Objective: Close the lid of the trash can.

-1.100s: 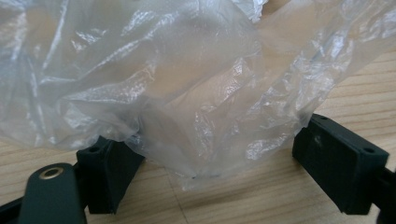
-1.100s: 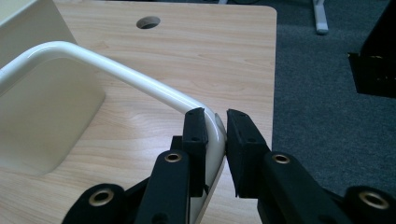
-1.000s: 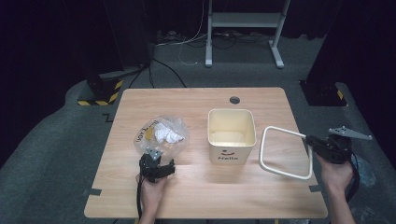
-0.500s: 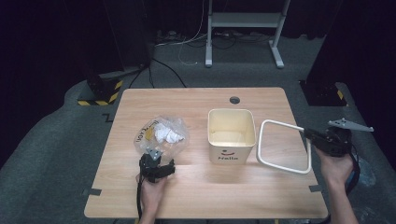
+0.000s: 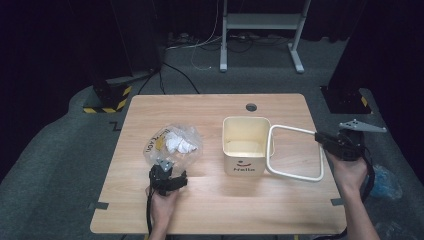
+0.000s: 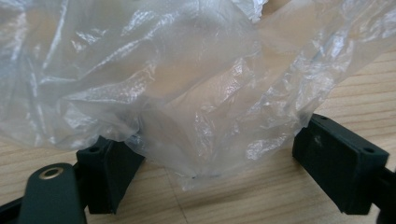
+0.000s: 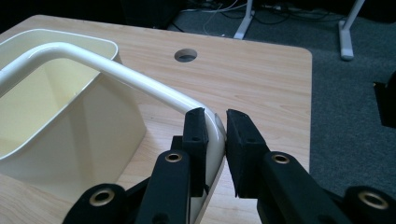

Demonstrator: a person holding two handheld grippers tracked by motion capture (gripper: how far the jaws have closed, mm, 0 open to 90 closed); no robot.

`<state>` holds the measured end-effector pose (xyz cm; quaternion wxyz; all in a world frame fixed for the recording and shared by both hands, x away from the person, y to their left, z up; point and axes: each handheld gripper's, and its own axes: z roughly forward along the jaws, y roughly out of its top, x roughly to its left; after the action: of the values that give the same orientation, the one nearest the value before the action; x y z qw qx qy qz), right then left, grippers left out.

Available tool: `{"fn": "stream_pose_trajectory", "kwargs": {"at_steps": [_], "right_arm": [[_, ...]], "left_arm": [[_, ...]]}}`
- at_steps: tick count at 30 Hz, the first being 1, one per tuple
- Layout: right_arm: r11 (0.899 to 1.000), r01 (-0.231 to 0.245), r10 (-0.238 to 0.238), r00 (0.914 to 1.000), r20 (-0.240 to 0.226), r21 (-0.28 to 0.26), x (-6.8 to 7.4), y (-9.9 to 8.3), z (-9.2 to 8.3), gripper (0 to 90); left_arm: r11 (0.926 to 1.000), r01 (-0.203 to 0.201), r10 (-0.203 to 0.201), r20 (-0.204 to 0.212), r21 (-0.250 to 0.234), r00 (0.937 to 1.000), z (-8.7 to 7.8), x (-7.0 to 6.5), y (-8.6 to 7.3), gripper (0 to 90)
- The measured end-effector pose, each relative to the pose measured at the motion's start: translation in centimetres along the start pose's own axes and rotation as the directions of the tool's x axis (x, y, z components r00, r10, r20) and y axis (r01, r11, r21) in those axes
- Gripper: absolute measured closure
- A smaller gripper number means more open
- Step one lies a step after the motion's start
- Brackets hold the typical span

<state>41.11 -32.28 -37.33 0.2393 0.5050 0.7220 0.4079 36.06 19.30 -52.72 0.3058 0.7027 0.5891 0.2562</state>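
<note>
White frame (image 5: pixel 295 152) rigid, thin, light, likely slick plastic loop; leans on right wall of cream bin (image 5: pixel 245 145) at table centre-right, far side raised; right gripper (image 7: pixel 215 126) clamped on its corner, best hold there; plastic bag (image 5: pixel 172 144) limp, crinkly, left of bin; left gripper (image 6: pixel 210 154) jaws apart around its edge.

The bag (image 6: pixel 187 88) lying between the left gripper's (image 6: pixel 212 161) spread jaws is thin clear plastic film, crinkled and shiny, and the table (image 6: pixel 261 200) beneath it is pale wood with a smooth, faintly grained matt face. The frame (image 7: pixel 140 79) pinched in the right gripper (image 7: pixel 215 130) is smooth, glossy cream plastic, like the bin (image 7: pixel 70 140) just beyond it. Both grippers' jaws are matt black, with slightly rough pads and brass-coloured metal rivets.
</note>
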Motion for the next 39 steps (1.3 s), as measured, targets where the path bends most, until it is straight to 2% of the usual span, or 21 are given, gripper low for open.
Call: {"fn": "stream_pose_trajectory", "kwargs": {"at_steps": [17,39], "right_arm": [[1.000,0.004,-0.004,0.9994,-0.034,0.010,1.9,1.2,1.8,78.5],[1.000,0.007,-0.006,0.9989,-0.047,0.020,2.9,2.3,3.3,78.5]], "left_arm": [[1.0000,0.002,-0.002,0.001,0.000,1.0000,0.0,0.0,0.0,16.8],[1.0000,0.001,-0.001,0.001,0.000,1.0000,0.0,0.0,0.0,16.8]]}}
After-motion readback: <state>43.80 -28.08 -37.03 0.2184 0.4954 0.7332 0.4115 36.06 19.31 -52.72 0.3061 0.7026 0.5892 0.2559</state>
